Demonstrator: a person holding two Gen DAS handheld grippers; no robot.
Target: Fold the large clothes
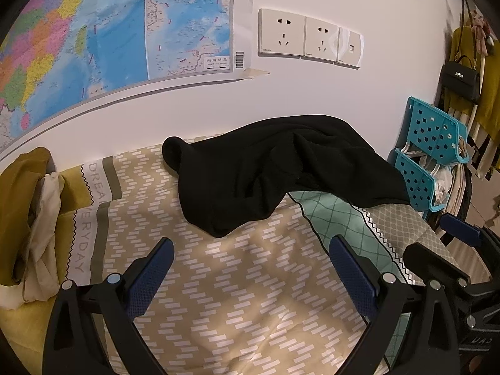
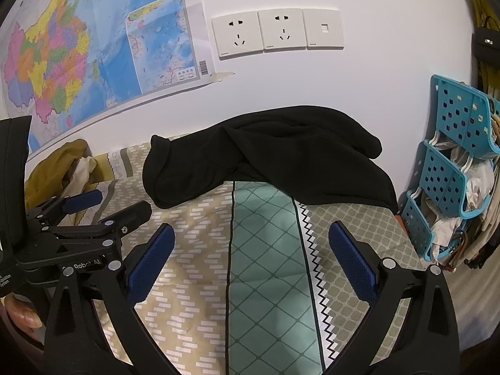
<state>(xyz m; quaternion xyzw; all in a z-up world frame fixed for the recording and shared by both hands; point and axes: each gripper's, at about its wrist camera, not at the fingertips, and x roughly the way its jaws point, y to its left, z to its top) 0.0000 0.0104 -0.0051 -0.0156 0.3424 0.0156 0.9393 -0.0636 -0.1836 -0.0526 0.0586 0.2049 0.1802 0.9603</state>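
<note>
The black garment (image 1: 281, 172) lies bunched in a heap across the middle of both views, at the far side of the bed against the white wall (image 1: 312, 93). In the right wrist view its nearest hem sits left of centre, while a thick lobe hangs toward the right. It looks like a heavy sweatshirt, though I cannot tell sleeves from body in this pile. Nothing about it is folded yet: no flat panel, no straight crease, only rumpled layers. So I judge the task to be at its very start, with spreading, smoothing and every fold still ahead of me.

My left gripper (image 1: 250, 268) hovers low in the left wrist view, its blue-padded fingers spread wide and holding nothing, well short of the cloth. My right gripper (image 2: 250, 256) is likewise spread and empty at the bottom of its own view, also clear of the fabric. Both point toward the heap over the patterned bedsheet (image 2: 265, 265), tan dashes on the left, a green lattice band at centre.

Further out, a mustard and cream pile of clothes (image 1: 28, 212) sits at the left edge. A map (image 1: 93, 47) fills the upper left, wall sockets (image 1: 306, 36) sit at upper centre, and a blue perforated rack (image 2: 453, 168) hangs at the right edge.
</note>
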